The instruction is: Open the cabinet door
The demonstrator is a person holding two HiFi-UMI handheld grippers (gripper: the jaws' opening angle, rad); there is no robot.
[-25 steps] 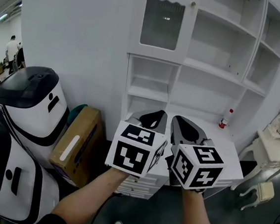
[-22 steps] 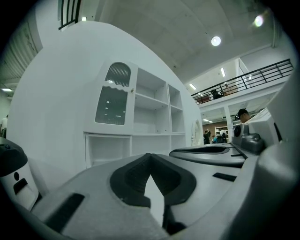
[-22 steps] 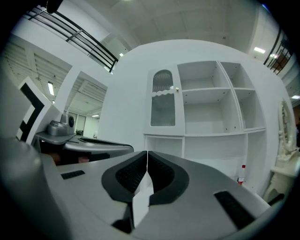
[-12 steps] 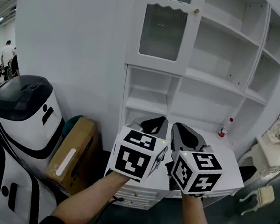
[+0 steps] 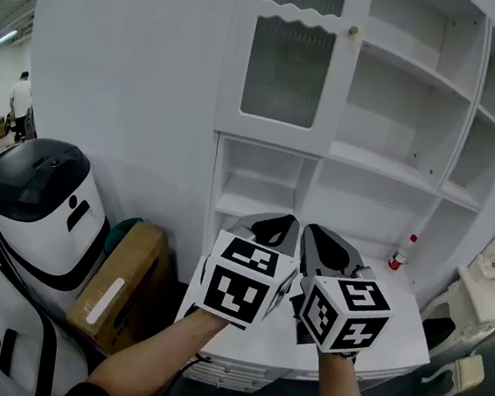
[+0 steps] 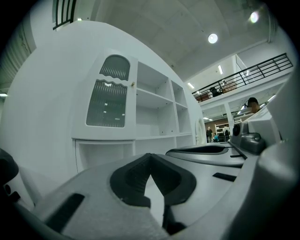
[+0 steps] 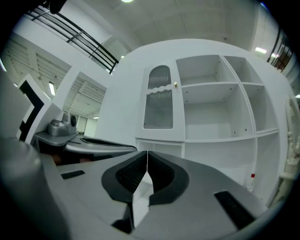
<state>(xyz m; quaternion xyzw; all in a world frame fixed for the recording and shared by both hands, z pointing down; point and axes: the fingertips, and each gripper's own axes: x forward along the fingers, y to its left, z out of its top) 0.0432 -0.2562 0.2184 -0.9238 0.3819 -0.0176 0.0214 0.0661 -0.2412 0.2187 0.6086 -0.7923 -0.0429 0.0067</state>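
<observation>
The white cabinet's glass-paned door [image 5: 287, 69] is closed, with a small knob [image 5: 354, 31] at its upper right corner. It also shows in the left gripper view as the door [image 6: 108, 105] with its knob [image 6: 132, 85], and in the right gripper view as the door [image 7: 158, 101] with its knob [image 7: 176, 85]. My left gripper [image 5: 272, 228] and right gripper [image 5: 315, 237] are side by side, level, below the door and well short of it. Both are shut with nothing held: left gripper [image 6: 150, 157], right gripper [image 7: 147, 154].
Open shelves [image 5: 408, 95] fill the cabinet right of the door, above a counter [image 5: 402, 319] carrying a red-capped bottle [image 5: 398, 252]. Two white-and-black machines [image 5: 40, 206] and a cardboard box [image 5: 120, 285] stand at the left. A white ornate table [image 5: 492, 293] is at the right.
Both grippers have moved together toward the cabinet, which now looms larger and lower in the head view. Their jaws stayed shut.
</observation>
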